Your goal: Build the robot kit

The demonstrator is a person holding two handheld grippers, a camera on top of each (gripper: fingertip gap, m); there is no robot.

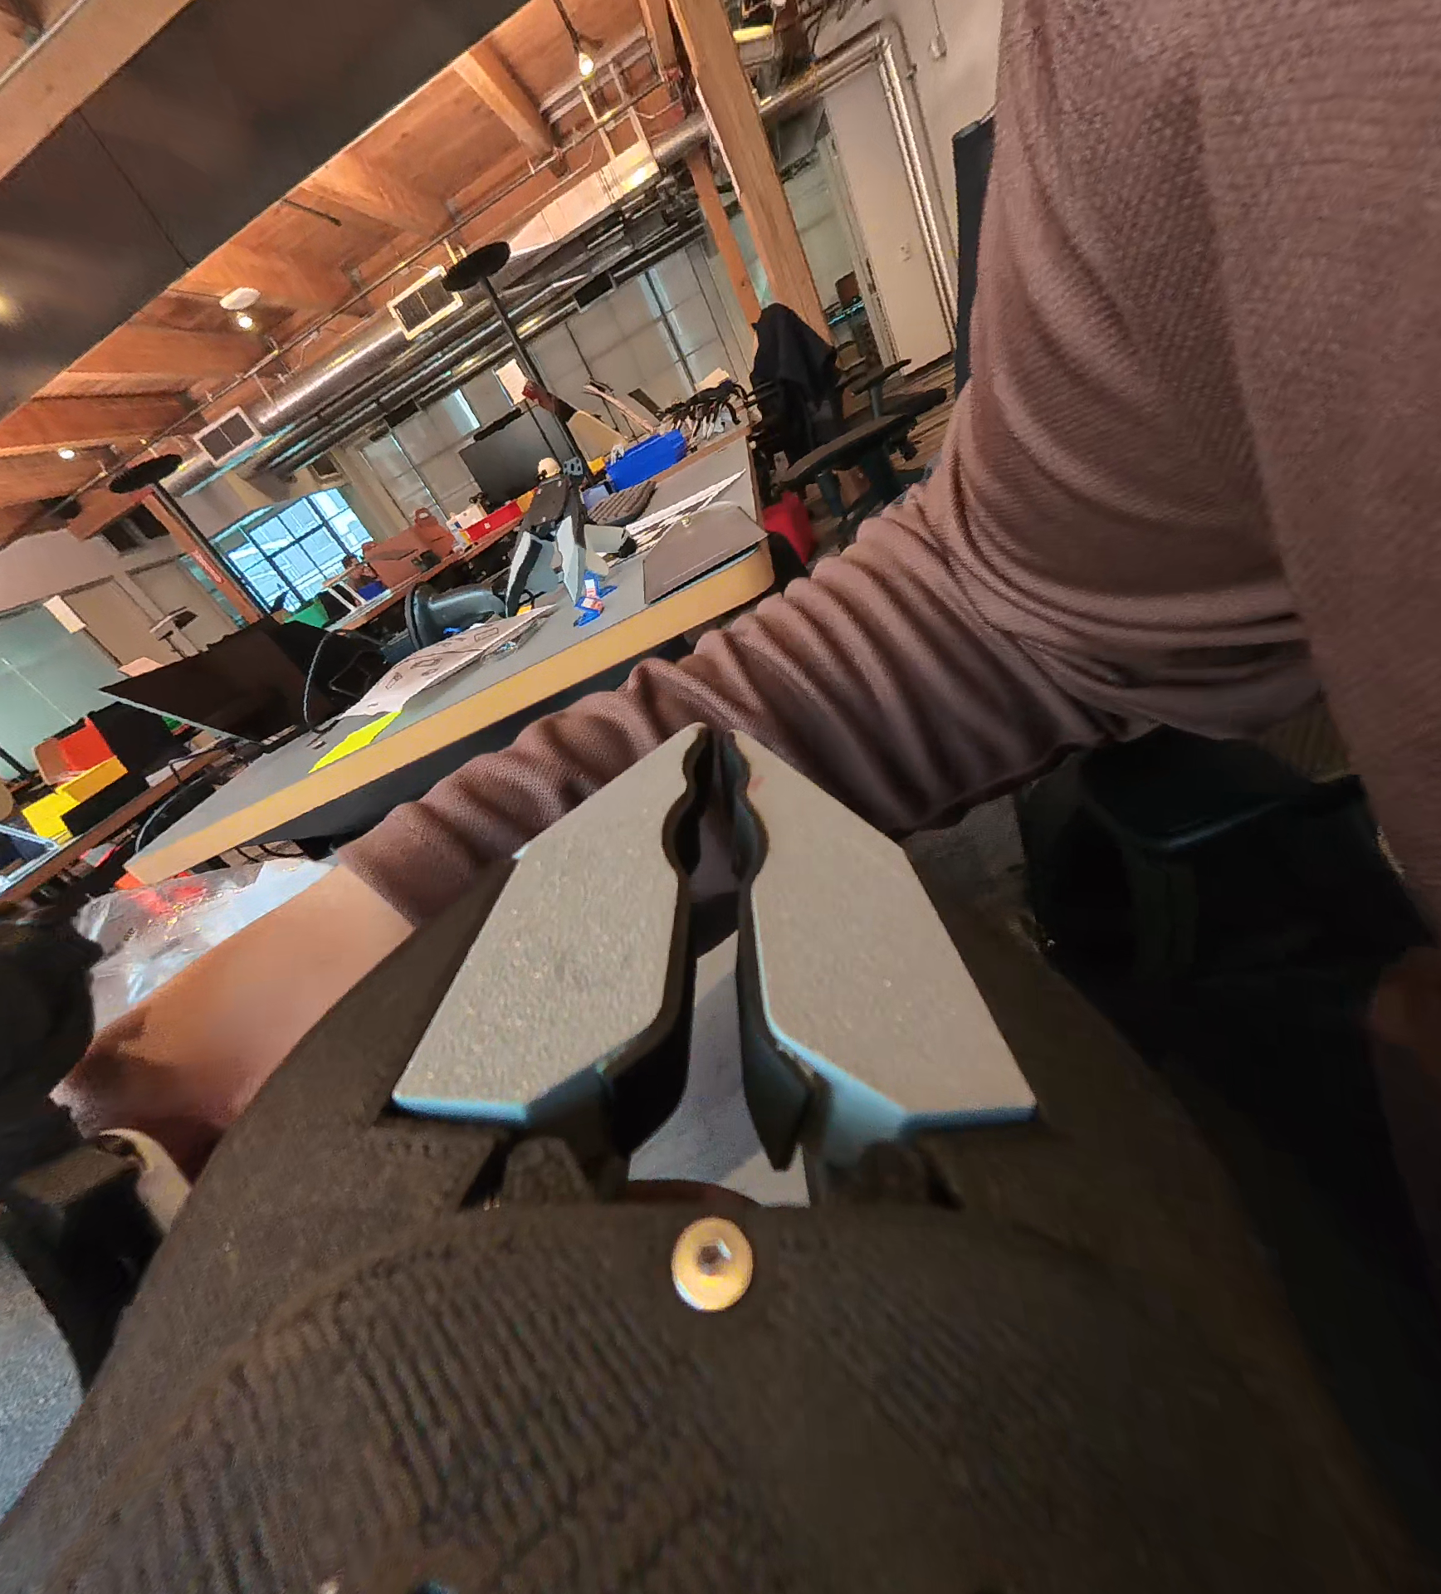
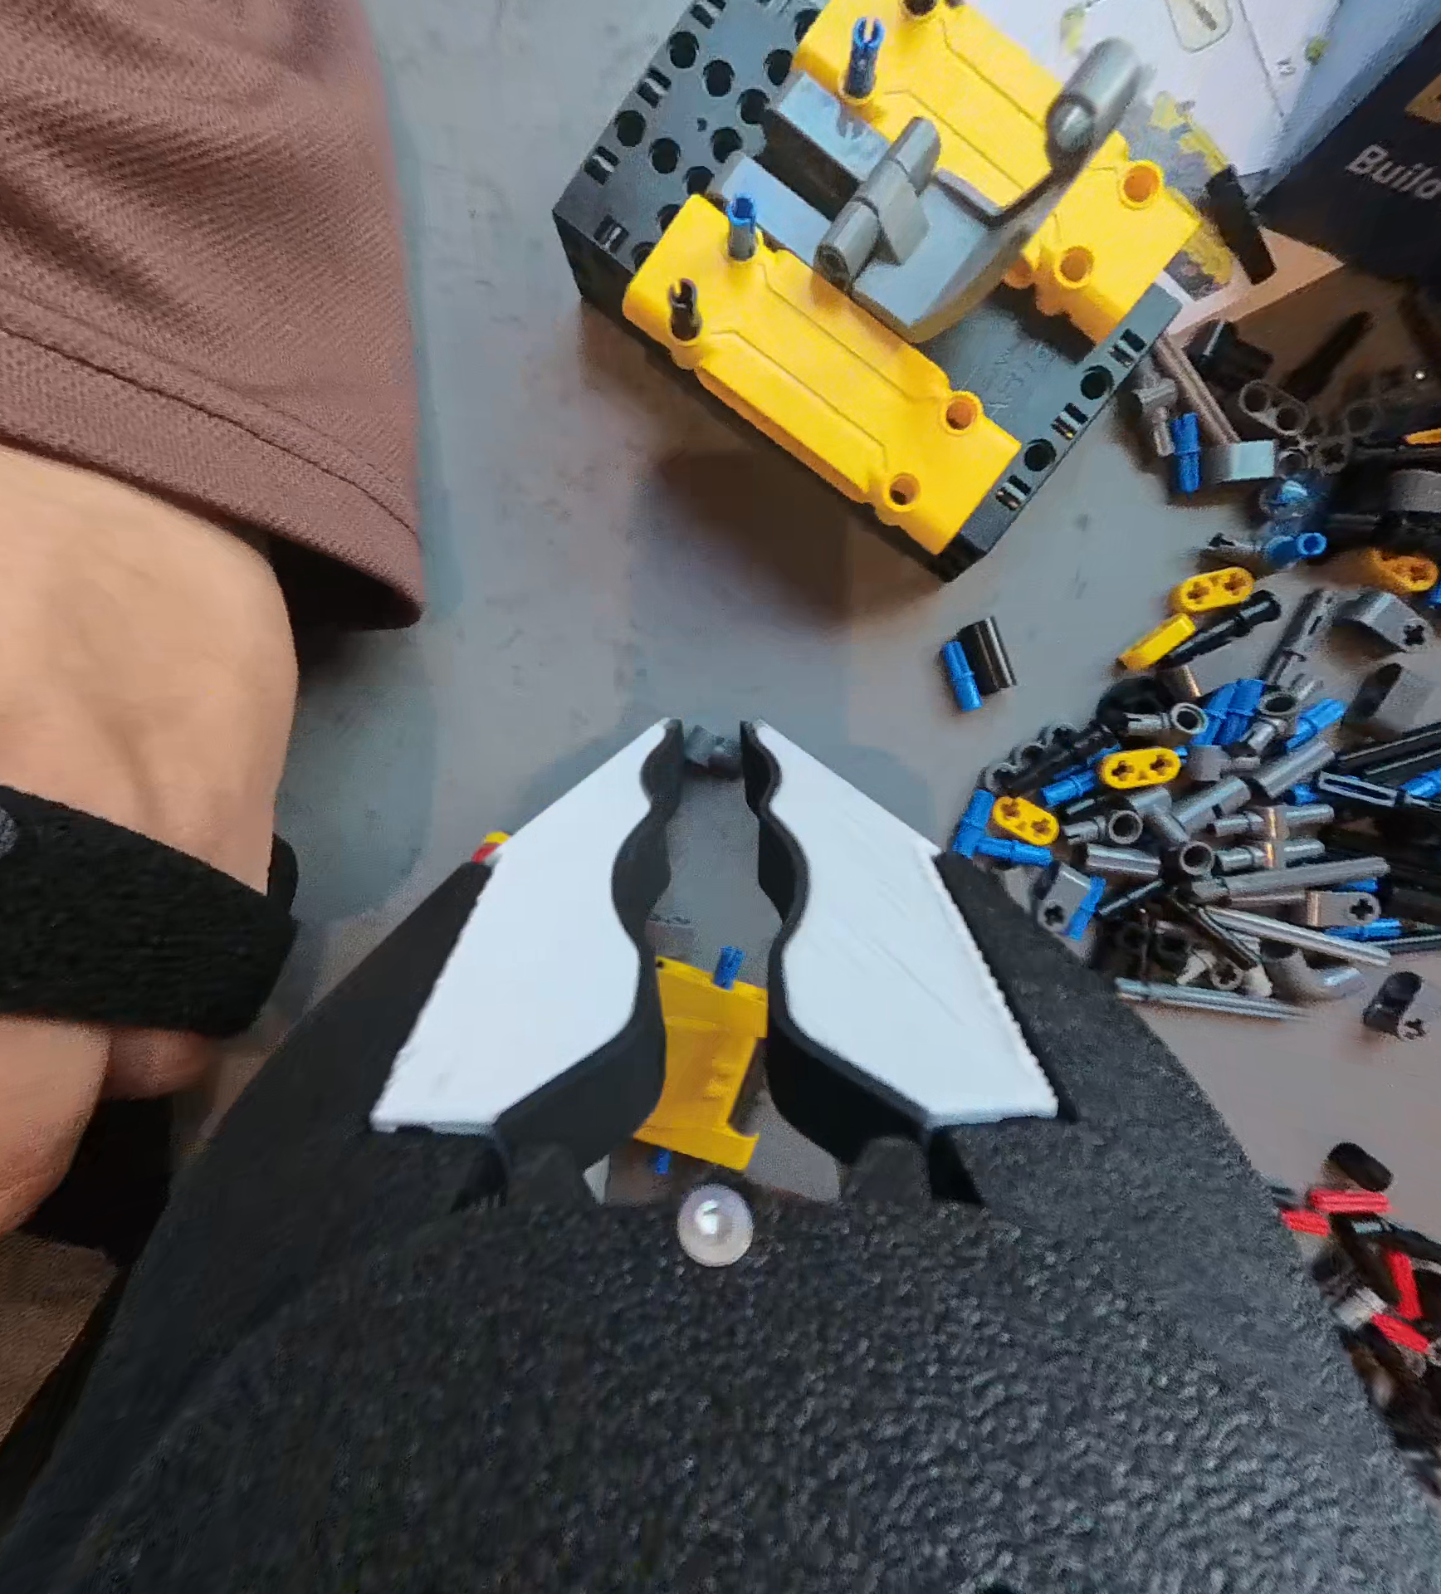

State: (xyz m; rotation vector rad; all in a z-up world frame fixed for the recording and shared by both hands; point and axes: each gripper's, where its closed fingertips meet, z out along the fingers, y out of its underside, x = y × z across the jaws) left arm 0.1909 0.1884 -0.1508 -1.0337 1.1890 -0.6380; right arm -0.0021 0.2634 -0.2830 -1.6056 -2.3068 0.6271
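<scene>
My right gripper (image 2: 710, 743) points down at the grey table (image 2: 527, 621). Its two fingertips are closed on a small grey piece (image 2: 708, 747). Through the gap between its fingers, nearer the camera, shows a yellow part with a blue pin (image 2: 704, 1061). Ahead stands a built block (image 2: 829, 371) of black frame, yellow panels and a grey lever. My left gripper (image 1: 713, 743) is shut, tips together, and I see nothing between them. It is raised off the table and points at a person's brown sleeve (image 1: 958, 621).
A heap of loose black, grey, blue and yellow parts (image 2: 1260, 819) lies at the right, with red and black ones (image 2: 1390, 1277) lower down. A blue and black pin pair (image 2: 976, 660) lies apart. A dark box (image 2: 1433, 129) stands far right. A person's forearm (image 2: 96, 690) is at the left. Tip to tip, the grippers are about 25 centimeters apart. My right gripper is the nearer one to the built block (image 2: 829, 371): about 7 centimeters, against 25 centimeters.
</scene>
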